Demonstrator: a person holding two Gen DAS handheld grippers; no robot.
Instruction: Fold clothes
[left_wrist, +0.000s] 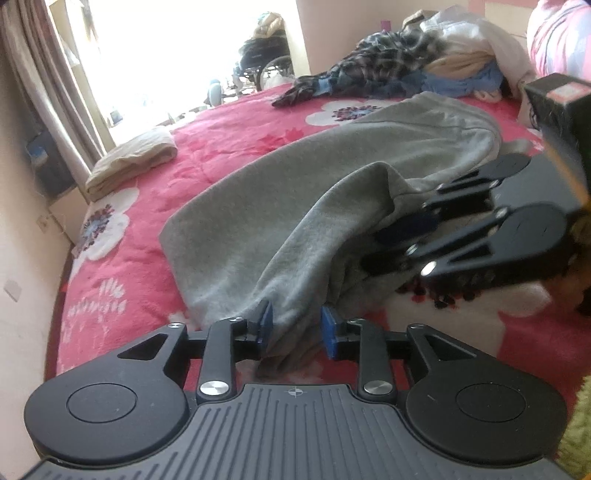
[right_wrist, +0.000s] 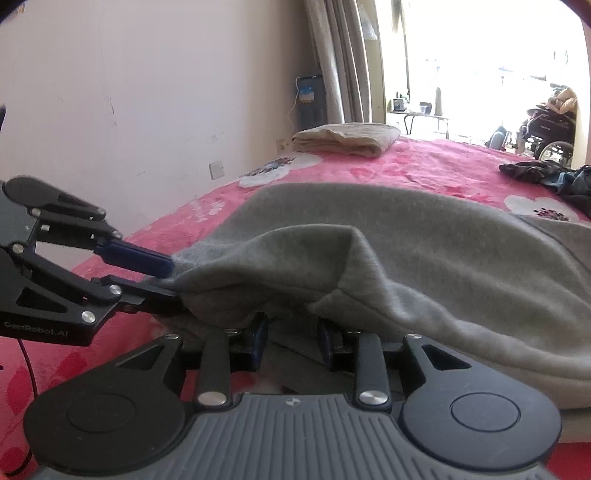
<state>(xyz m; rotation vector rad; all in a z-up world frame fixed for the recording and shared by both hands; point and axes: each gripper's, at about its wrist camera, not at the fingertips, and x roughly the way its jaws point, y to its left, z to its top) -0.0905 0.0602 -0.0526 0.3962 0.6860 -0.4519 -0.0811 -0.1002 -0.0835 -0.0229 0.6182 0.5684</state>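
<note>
A grey sweatshirt-like garment (left_wrist: 295, 192) (right_wrist: 424, 251) lies spread on a pink flowered bed cover (left_wrist: 221, 122). Its near edge is bunched into a raised fold. My left gripper (left_wrist: 297, 326) stands at that edge with the bunched hem between its blue pads; the jaws are parted and look slack on the cloth. From the right wrist it shows at the left (right_wrist: 171, 282), one finger above the hem and one below. My right gripper (right_wrist: 291, 334) is open under the draped fold, which hangs over its tips. The left wrist sees it at the right (left_wrist: 384, 245).
A folded beige cloth (left_wrist: 133, 162) (right_wrist: 347, 138) lies at the bed's far corner by the curtain. A heap of clothes with a plaid garment (left_wrist: 406, 62) sits at the far side. A wall runs along the bed. A wheelchair (right_wrist: 546, 125) stands beyond the bed.
</note>
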